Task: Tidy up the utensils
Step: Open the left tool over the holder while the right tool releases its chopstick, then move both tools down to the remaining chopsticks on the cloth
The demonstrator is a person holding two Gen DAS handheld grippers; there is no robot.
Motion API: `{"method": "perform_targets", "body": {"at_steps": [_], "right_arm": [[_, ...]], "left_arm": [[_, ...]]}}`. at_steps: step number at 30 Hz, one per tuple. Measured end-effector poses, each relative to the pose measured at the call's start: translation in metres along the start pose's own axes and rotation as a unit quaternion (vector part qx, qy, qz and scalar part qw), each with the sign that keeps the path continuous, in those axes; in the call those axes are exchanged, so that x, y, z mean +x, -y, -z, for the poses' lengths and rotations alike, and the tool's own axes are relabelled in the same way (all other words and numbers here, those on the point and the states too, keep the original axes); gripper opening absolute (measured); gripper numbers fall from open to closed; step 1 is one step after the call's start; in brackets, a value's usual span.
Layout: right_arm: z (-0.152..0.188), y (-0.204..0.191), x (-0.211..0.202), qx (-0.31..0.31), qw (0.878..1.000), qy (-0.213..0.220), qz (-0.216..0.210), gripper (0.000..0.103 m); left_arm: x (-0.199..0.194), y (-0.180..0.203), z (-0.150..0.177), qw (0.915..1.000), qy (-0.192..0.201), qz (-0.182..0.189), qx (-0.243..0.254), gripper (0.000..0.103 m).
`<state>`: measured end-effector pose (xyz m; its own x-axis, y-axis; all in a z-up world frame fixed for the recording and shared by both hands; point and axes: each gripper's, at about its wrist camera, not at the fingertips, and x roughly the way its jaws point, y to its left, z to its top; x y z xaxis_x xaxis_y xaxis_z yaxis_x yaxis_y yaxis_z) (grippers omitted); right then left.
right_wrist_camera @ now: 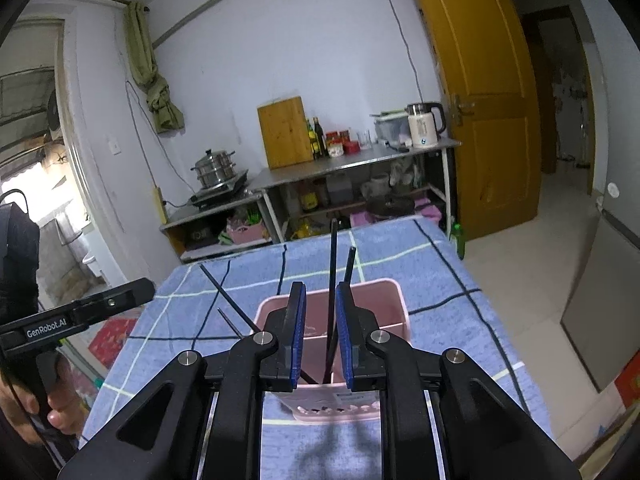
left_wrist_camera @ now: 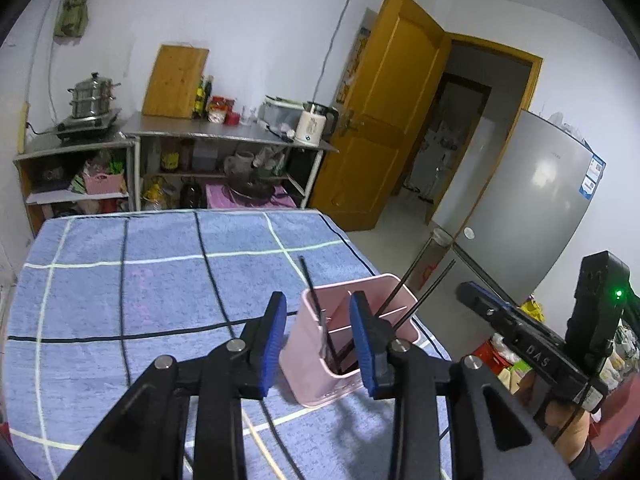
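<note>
On the blue checked cloth (left_wrist_camera: 140, 280) stood the pink holder (right_wrist_camera: 394, 300) with black chopsticks (right_wrist_camera: 332, 280) leaning inside (dividers visible), left gripper (left_wrist_camera: 318, 336) and right gripper (right_wrist_camera: 320, 336) both parted, gripping nothing; best to back off straight without snagging sticks.

Smooth pink plastic holder (left_wrist_camera: 320, 376) on fuzzy blue checked cloth (left_wrist_camera: 140, 280).

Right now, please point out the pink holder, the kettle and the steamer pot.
pink holder (left_wrist_camera: 320, 376): left wrist view, near wall.
kettle (right_wrist_camera: 423, 131): right wrist view, white body.
steamer pot (right_wrist_camera: 215, 169): right wrist view, side.
</note>
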<state>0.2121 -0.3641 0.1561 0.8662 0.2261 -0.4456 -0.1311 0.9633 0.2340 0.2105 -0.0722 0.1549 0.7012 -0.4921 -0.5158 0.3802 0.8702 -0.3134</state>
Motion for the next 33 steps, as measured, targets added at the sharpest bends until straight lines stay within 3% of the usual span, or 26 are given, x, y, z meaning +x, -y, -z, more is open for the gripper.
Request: {"method": "perform_targets", "body": {"at_steps": [7,15,23,33], "right_arm": [[0.005,-0.009,-0.026,0.003,1.000,0.013,-0.007,0.016],[0.027,-0.033,-0.039,-0.013,0.999,0.003,-0.032,0.016],[0.057,-0.059,-0.034,-0.032,0.997,-0.030,-0.062,0.016],[0.089,-0.079,-0.014,-0.041,0.993,-0.076,-0.084,0.016]], "left_arm": [[-0.043,-0.018,0.011,0.9989,0.033,-0.029,-0.018,0.034],[-0.075,-0.044,0.044,0.9954,0.050,-0.070,-0.043,0.034],[-0.078,-0.075,0.086,0.9920,0.029,-0.100,-0.071,0.034],[-0.055,-0.102,0.133,0.9859,-0.027,-0.125,-0.108,0.034]]}}
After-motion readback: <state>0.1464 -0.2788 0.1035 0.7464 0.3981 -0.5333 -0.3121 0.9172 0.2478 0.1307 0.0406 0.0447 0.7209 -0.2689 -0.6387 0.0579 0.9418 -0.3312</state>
